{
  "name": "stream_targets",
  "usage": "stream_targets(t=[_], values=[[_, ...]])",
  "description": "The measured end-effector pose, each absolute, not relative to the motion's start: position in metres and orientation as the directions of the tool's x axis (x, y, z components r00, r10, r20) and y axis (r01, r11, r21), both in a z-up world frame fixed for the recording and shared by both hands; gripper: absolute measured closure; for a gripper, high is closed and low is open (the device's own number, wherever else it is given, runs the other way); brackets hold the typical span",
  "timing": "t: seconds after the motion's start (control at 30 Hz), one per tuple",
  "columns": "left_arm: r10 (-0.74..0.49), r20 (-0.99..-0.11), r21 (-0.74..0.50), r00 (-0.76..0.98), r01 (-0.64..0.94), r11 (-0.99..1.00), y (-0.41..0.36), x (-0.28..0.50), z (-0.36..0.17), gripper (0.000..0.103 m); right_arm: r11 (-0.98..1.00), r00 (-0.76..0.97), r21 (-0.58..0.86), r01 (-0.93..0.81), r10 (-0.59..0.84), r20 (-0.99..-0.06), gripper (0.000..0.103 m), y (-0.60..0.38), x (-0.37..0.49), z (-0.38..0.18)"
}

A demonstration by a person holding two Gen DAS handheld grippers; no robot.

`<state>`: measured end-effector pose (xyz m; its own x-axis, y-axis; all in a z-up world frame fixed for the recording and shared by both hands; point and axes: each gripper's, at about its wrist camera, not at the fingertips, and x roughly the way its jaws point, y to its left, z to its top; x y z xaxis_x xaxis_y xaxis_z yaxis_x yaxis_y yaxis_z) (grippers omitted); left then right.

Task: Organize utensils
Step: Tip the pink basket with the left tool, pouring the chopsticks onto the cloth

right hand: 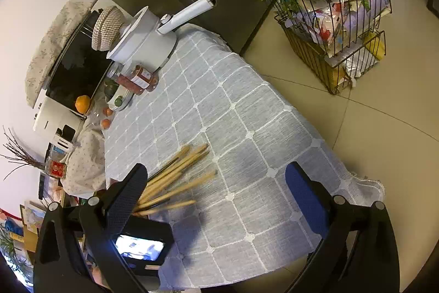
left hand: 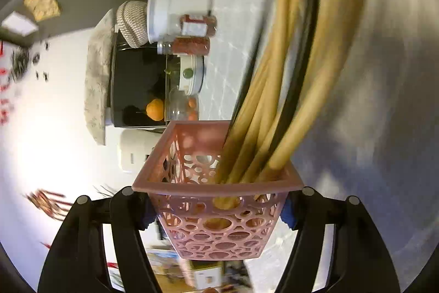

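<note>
My left gripper (left hand: 218, 206) is shut on a pink perforated basket (left hand: 216, 227), held tipped on its side. Several wooden utensil handles (left hand: 277, 89) and one black handle (left hand: 304, 78) stick out of its mouth over the grey checked tablecloth (left hand: 370, 100). In the right wrist view the same wooden handles (right hand: 175, 177) fan out above the cloth (right hand: 247, 144), just beyond my left fingertip. My right gripper (right hand: 219, 199) is open and empty over the cloth, right of the handles. The basket is hidden in that view.
At the table's far end stand a white pot with a long handle (right hand: 148, 37), spice jars (right hand: 140, 78), a black microwave (right hand: 79, 70) with an orange (right hand: 82, 104), and a small white dish (right hand: 120, 100). A wire rack of packets (right hand: 337, 18) stands on the floor, right.
</note>
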<state>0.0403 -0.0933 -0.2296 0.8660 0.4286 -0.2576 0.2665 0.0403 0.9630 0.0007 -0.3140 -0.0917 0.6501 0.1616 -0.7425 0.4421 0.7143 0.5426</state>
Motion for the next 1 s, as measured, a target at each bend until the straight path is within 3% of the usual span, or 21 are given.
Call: stream_targets(t=[0.23, 0.47, 0.53, 0.67, 0.8, 1.0], values=[[0.471, -0.21, 0.955, 0.857, 0.282, -0.088, 0.005, 0.01, -0.253, 0.038, 0.732, 0.67, 0.54, 0.415, 0.156, -0.726, 0.005, -0.309, -0.001, -0.084], [0.533, -0.348, 0.932, 0.771, 0.344, 0.112, 0.056, -0.013, -0.231, 0.038, 0.782, 0.676, 0.502, 0.369, 0.145, -0.723, 0.005, -0.285, 0.008, -0.079], [0.502, -0.391, 0.919, 0.771, 0.359, 0.164, 0.061, -0.013, -0.222, 0.038, 0.796, 0.673, 0.485, 0.362, 0.137, -0.727, 0.005, -0.28, 0.011, -0.079], [0.421, -0.343, 0.939, 0.84, 0.295, 0.177, 0.029, -0.013, -0.208, 0.038, 0.801, 0.654, 0.49, 0.343, 0.171, -0.737, 0.005, -0.272, 0.019, -0.083], [0.328, -0.403, 0.909, 0.854, 0.333, 0.25, -0.016, -0.016, -0.198, 0.038, 0.806, 0.649, 0.478, 0.349, 0.16, -0.744, 0.005, -0.265, 0.023, -0.084], [0.438, -0.436, 0.899, 0.786, 0.351, 0.263, 0.035, -0.025, -0.204, 0.038, 0.807, 0.648, 0.475, 0.35, 0.157, -0.745, 0.005, -0.27, 0.019, -0.083]])
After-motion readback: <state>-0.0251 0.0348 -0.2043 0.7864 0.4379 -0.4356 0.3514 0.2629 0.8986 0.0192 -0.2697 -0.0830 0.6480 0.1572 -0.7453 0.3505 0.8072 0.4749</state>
